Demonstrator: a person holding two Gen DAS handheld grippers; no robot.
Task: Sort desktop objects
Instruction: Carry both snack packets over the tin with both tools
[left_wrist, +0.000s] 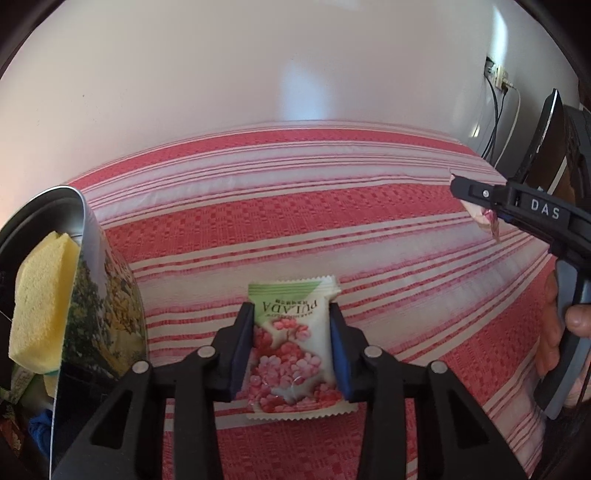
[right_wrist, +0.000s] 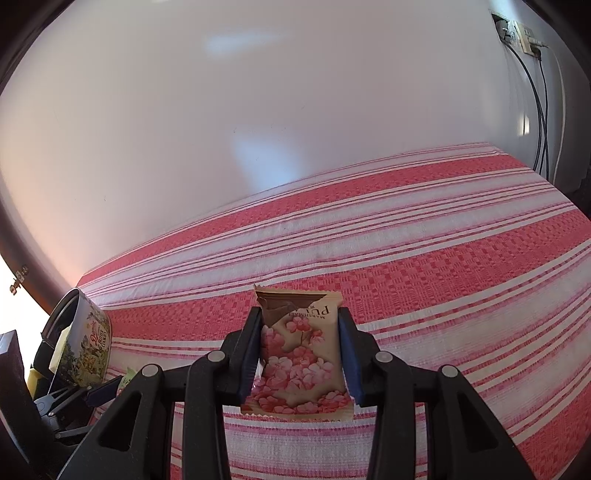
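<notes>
Left wrist view
Left hand-held gripper (left_wrist: 291, 343): jaws drawn in on both sides of a white sweet packet (left_wrist: 293, 354), blue pads against its edges, so it grips the packet.
White sweet packet: green corner, pink blossoms, print upside down; its lower edge lies at the striped cloth (left_wrist: 295, 206), whether lifted I cannot tell.
Bench: covered by the red-and-white striped cloth, running back to a pale wall (left_wrist: 221, 66).
Tin (left_wrist: 99, 295): at the left edge, open, printed with trees, a yellow sponge (left_wrist: 40, 295) inside it.
Right hand-held gripper (left_wrist: 476, 203): at the right, seen from the side, a crumpled pink wrapper between its fingers; a person's hand (left_wrist: 569, 325) holds its handle.

Right wrist view
Right hand-held gripper (right_wrist: 301, 350): clamped on a beige sweet packet (right_wrist: 303, 365), pads pressing both sides.
Beige sweet packet: brown corner, pink blossoms, held over the striped cloth (right_wrist: 406, 221).
Tin (right_wrist: 92, 343): far left, beside it part of the left hand-held gripper (right_wrist: 99, 393).
Cables (right_wrist: 543, 110): hanging down the wall at the right.
</notes>
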